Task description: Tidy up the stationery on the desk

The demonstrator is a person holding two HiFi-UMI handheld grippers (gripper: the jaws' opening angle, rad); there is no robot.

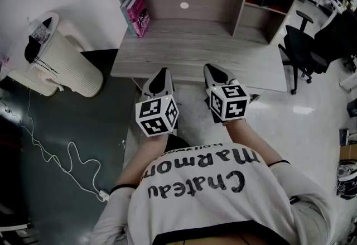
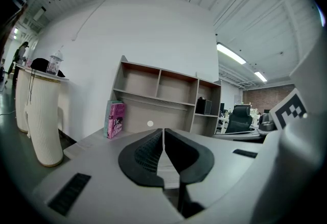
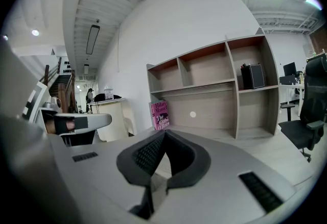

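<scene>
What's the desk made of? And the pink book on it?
The desk looks like matte wood or wood-look laminate: pale grey grain streaks run along it. The pink book seems paper with a printed cover; its finish is hard to judge.

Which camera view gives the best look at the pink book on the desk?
The left gripper view: the pink book stands upright there, its front cover facing the camera, with nothing in front of it. The right gripper view shows the same cover slightly smaller. The head view sees the book obliquely from above, foreshortened.
</scene>
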